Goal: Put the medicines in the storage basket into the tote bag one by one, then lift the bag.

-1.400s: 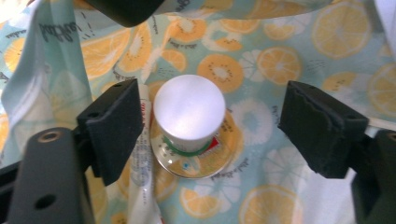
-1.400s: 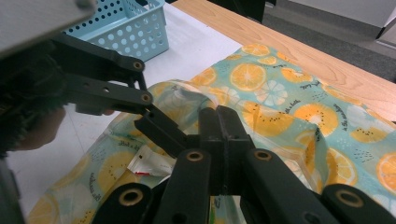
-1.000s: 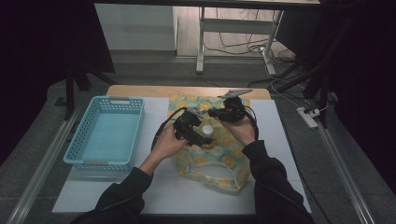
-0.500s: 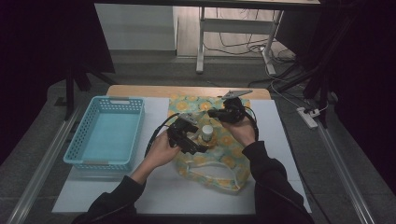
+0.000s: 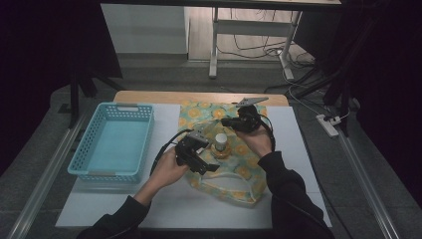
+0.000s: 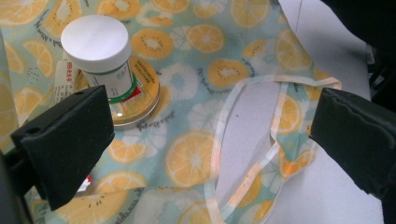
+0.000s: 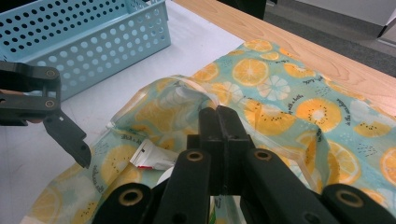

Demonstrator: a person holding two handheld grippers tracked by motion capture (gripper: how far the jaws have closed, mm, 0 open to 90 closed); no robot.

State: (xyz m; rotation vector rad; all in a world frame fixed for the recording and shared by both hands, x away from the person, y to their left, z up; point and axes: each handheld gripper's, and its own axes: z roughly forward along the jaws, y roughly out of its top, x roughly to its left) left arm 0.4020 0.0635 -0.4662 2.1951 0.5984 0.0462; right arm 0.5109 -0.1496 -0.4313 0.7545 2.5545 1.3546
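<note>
A cloth bag (image 5: 245, 175) printed with orange and kiwi slices lies on the white table top. A white-capped bottle (image 5: 220, 139) stands upright on a round tin (image 5: 222, 151) in the bag's open mouth; the left gripper view shows the bottle (image 6: 99, 50) and tin (image 6: 141, 101) beside the left jaw. My left gripper (image 5: 208, 155) stands open just left of them, jaws wide and empty (image 6: 210, 140) over the bag's pale handle strap (image 6: 254, 140). My right gripper (image 5: 228, 121) is shut (image 7: 219, 122) on the bag's raised far rim (image 7: 198, 93), holding it up.
A light blue perforated basket (image 5: 128, 107) sits at the table's left (image 7: 79, 37). A white and red tube (image 7: 152, 157) lies in the bag. The wooden table edge (image 7: 299, 42) runs behind the bag. White surface (image 5: 164, 209) spreads toward the near side.
My left gripper has drawn back to the left and toward the near edge, away from the bottle, which now stands apart from it. The right gripper has kept still on the rim.
</note>
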